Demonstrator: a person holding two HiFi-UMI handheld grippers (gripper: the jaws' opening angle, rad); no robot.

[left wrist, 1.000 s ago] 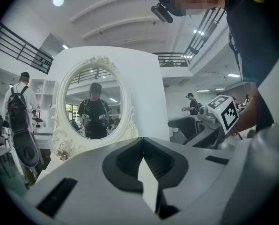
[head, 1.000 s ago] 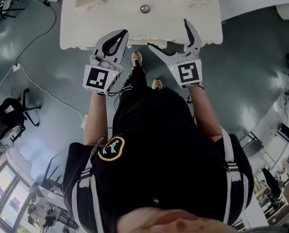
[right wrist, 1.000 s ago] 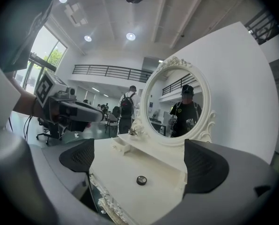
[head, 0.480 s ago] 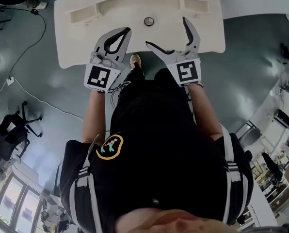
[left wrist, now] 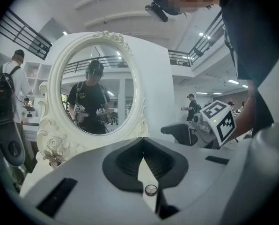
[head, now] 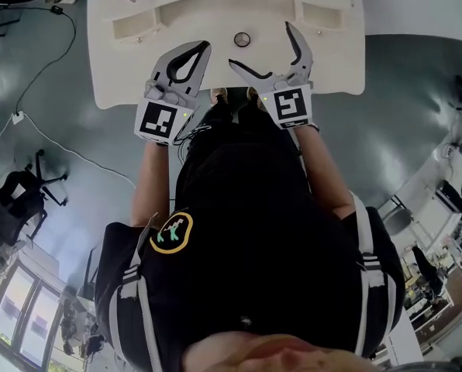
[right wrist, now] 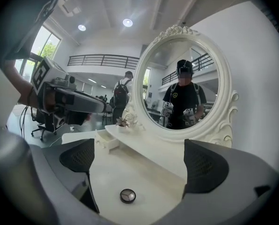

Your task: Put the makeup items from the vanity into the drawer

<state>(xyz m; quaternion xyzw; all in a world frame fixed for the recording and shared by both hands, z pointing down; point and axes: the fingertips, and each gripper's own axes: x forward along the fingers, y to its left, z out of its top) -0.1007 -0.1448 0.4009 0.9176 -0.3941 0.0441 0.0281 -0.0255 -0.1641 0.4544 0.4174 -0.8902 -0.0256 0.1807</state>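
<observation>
1. We count two tongs. The left tongs (head: pixel 205 46) has its tips pressed together and holds nothing. In the left gripper view only a narrow slit of tabletop shows lower down between its pads.
2. The right tongs (head: pixel 260 45) stands wide apart and grips nothing.
3. We see one makeup item, a small round compact (head: pixel 242 39) with a dark rim and a silvery lid that bears a three-spoke mark. It lies on the white tabletop (head: pixel 339 60) in front of the low shelf (head: pixel 215 10). In the head view it sits between the tips of the two tongs and touches neither. In the right gripper view it sits below the gap, nearer the left pad.
4. There is one oval mirror (right wrist: pixel 184 86) in a carved white frame, and it reflects the person holding both tongs.
5. One small drawer (right wrist: pixel 106 139) stands pulled out at the shelf's end, near one flower sprig (right wrist: pixel 123 122).
6. There are two marker cubes, the left cube (head: pixel 160 122) and the right cube (head: pixel 291 105). Both carry black-and-white square patterns with no letters.
7. One round emblem (head: pixel 173 235) sits on the black shirt, a yellow ring around a green figure. We can read no words on it.
</observation>
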